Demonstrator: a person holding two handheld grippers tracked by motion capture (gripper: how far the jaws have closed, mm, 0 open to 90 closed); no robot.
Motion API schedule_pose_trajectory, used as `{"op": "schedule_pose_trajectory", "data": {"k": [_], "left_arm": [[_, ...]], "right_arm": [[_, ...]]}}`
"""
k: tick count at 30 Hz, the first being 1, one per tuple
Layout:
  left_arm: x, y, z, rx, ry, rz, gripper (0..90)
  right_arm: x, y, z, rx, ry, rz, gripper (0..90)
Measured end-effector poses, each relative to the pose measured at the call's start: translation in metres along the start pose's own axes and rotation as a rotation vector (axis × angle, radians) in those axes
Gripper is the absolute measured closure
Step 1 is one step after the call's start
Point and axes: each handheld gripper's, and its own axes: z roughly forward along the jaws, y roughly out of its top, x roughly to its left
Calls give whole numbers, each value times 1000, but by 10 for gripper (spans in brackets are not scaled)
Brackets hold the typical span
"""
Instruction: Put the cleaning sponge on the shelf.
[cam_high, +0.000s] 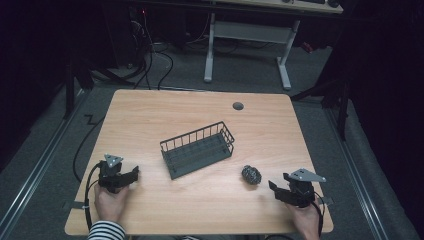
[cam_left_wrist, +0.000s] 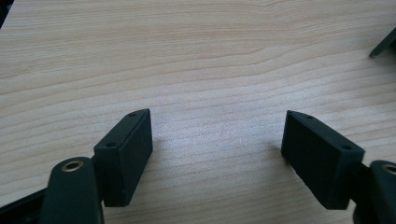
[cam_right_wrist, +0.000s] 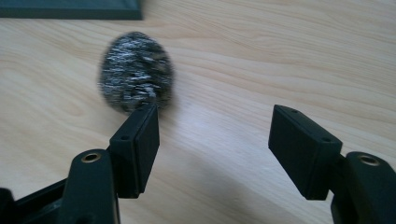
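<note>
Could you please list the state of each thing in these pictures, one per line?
Wire basket: upright on the table, empty, set at an angle.
Steel scrubber: lying loose on the table to the right of the basket, apart from it, not gripped.
Left gripper: open, jaws wide apart over bare wood, holding nothing.
Right gripper: open, holding nothing, scrubber just beyond its left jaw.
Table: level, bare apart from these things.
</note>
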Motion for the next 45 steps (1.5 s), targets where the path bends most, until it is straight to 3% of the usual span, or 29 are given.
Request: {"op": "schedule_pose_trajectory", "data": {"k": [5,7,19,28,35,45], "left_arm": [[0,0,0,0,0,0,250],[0,0,0,0,-1,0,250],[0,0,0,1,-3,-1,253],[0,0,0,1,-3,-1,252],[0,0,0,1,-3,0,252],[0,0,0,1,-3,-1,252]], "right_arm": [[17,9,-4,-24,51,-17,332],[24,14,-1,-17,58,-46,331],[41,37,30,50,82,-119,303],[40,40,50,98,82,-123,308],[40,38,59,116,86,-124,363],[42,36,56,117,90,-129,412]]}}
